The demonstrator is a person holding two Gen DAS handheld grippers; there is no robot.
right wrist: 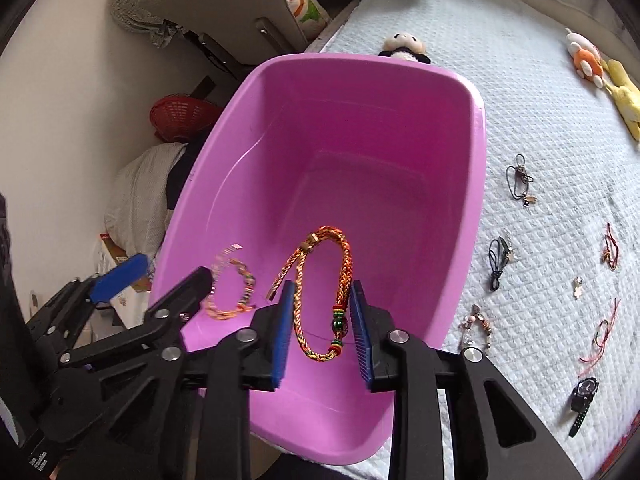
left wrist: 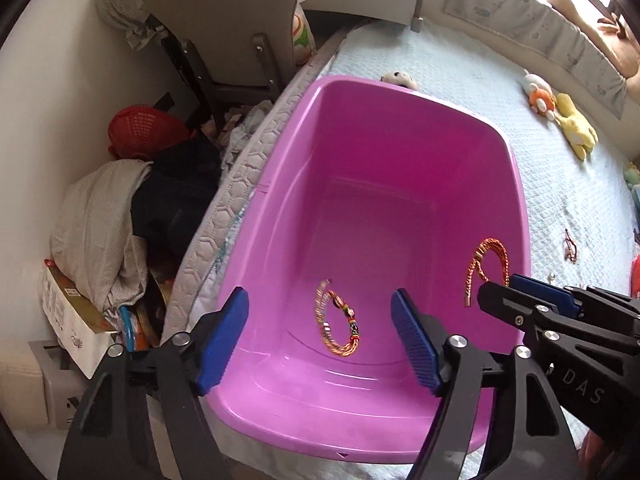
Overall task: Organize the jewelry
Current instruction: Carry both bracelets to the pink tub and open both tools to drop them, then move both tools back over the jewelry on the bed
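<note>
Bracelets first: two of them show over the pink tub [left wrist: 400, 432], one per gripper. From the left wrist view, the left gripper [left wrist: 320, 340] has its blue pads spread wide with nothing pinched, and a beaded, multicoloured bracelet [left wrist: 338, 326] sits in the gap between them, blurry, against the tub floor. Can't tell if it's touching the bottom. From the right wrist view, the right gripper [right wrist: 322, 332] is parted narrower, and a braided orange bracelet [right wrist: 320, 288] with green and red beads hangs right between its pads; whether it touches either pad I can't say. The left gripper shows up just off to the left there, over the tub's near rim. Off to the right of the right gripper, on the white bedspread [right wrist: 540, 112], lie more bits: a watch [right wrist: 583, 404], red cords [right wrist: 600, 336], black cords [right wrist: 498, 258]. Further out past the tub there's a panda plush [right wrist: 405, 46].
</note>
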